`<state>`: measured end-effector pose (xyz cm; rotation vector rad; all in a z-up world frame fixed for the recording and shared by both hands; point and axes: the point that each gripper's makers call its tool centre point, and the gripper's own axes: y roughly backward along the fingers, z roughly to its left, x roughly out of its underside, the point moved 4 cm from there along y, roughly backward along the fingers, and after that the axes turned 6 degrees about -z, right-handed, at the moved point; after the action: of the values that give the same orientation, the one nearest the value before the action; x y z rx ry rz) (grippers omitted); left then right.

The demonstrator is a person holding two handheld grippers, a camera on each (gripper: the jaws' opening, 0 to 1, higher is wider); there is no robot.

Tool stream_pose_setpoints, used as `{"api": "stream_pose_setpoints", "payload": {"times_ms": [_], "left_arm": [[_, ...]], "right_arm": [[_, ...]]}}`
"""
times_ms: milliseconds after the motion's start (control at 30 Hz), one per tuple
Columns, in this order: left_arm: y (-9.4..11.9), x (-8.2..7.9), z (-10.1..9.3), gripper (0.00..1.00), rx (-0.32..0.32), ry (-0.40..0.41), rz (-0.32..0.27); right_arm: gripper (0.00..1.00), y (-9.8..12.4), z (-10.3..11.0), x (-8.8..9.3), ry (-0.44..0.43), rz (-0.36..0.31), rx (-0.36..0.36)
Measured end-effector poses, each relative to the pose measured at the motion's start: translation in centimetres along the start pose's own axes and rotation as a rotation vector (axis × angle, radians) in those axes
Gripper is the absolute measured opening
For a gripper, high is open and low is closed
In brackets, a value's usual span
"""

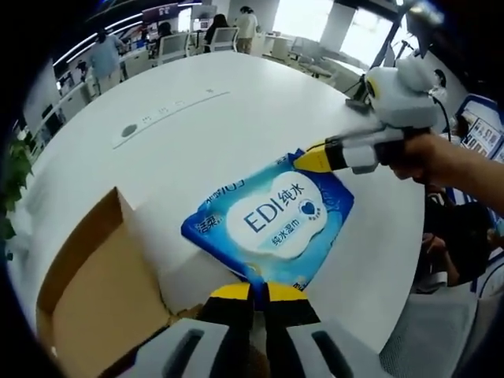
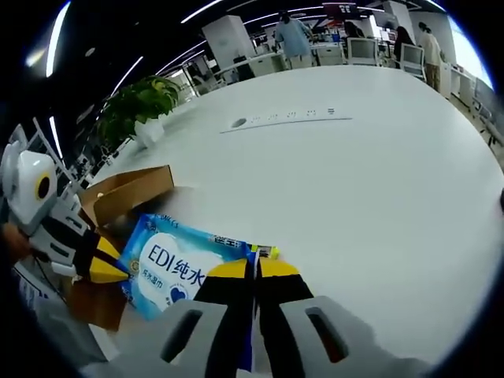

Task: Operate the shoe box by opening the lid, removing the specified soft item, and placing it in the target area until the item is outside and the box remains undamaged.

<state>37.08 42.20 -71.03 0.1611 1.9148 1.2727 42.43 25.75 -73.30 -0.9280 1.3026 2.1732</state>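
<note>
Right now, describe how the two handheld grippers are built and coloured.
Both match: the left gripper and right gripper have black jaws tipped in yellow, rising from pale grey slotted mounts. Seen from the left gripper view, the right gripper carries a white rounded housing with a dark cable trailing from it.

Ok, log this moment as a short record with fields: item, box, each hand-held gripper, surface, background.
item: blue and white soft pack of wet wipes, held above the table between both grippers, outside the box
box: brown cardboard shoe box, open, beside the pack
left hand-held gripper: yellow-tipped, shut on one edge of the pack
right hand-held gripper: yellow-tipped, shut on the opposite edge
surface: round white table
background: green potted plant past the table edge; people at desks, far off
</note>
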Motion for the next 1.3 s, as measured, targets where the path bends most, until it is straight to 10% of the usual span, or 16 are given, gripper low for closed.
{"api": "stream_pose_setpoints", "payload": {"times_ms": [1300], "left_arm": [[4.9, 0.2, -2.0, 0.23, 0.088, -0.013, -0.118]], "right_arm": [[0.17, 5.0, 1.6, -0.8, 0.227, -0.029, 0.021]]}}
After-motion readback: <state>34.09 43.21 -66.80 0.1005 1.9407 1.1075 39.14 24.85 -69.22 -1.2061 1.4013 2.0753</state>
